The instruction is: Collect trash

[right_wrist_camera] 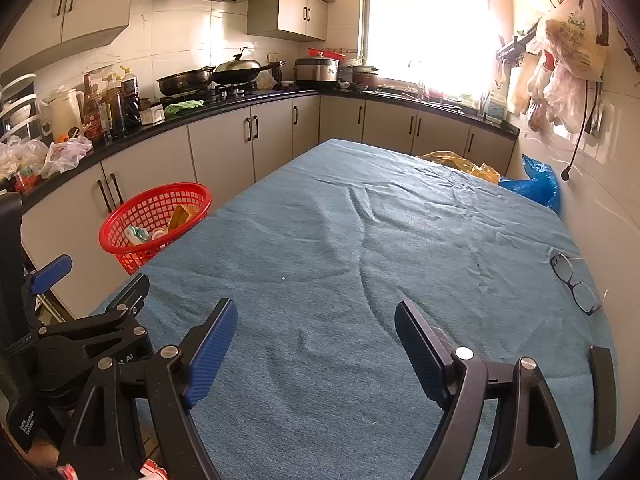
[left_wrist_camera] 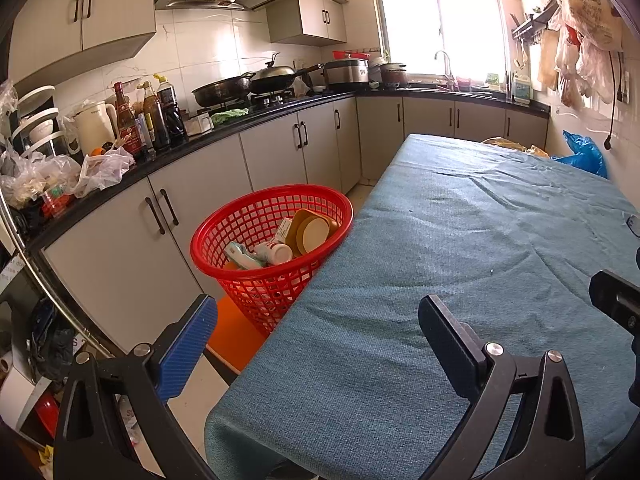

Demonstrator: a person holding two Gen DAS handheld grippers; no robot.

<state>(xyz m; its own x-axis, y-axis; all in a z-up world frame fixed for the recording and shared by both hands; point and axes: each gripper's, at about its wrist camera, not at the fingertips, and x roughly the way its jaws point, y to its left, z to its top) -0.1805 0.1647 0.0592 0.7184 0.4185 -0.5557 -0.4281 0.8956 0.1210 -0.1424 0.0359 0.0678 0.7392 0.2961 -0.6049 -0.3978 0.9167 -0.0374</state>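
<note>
A red plastic basket [left_wrist_camera: 224, 236] [right_wrist_camera: 120, 220] stands on an orange stool [left_wrist_camera: 232, 332] at the left side of the table [left_wrist_camera: 480, 260] [right_wrist_camera: 340, 260], which wears a teal cloth. Inside it lie a white bottle [left_wrist_camera: 276, 252], a tan paper cup [left_wrist_camera: 312, 232], a small box and a wrapper. My left gripper [left_wrist_camera: 316, 324] is open over the table's near left corner, nothing between its fingers. It also shows at the left in the right wrist view as the left gripper [right_wrist_camera: 88, 280]. My right gripper [right_wrist_camera: 316, 332] is open above the bare cloth.
A pair of glasses [right_wrist_camera: 576, 284] lies by the table's right edge, a dark flat object [right_wrist_camera: 602, 400] nearer. Blue [right_wrist_camera: 536, 184] and yellow [right_wrist_camera: 460, 162] plastic bags sit at the far right corner. Counters with pans, bottles and bags run along the left and back walls.
</note>
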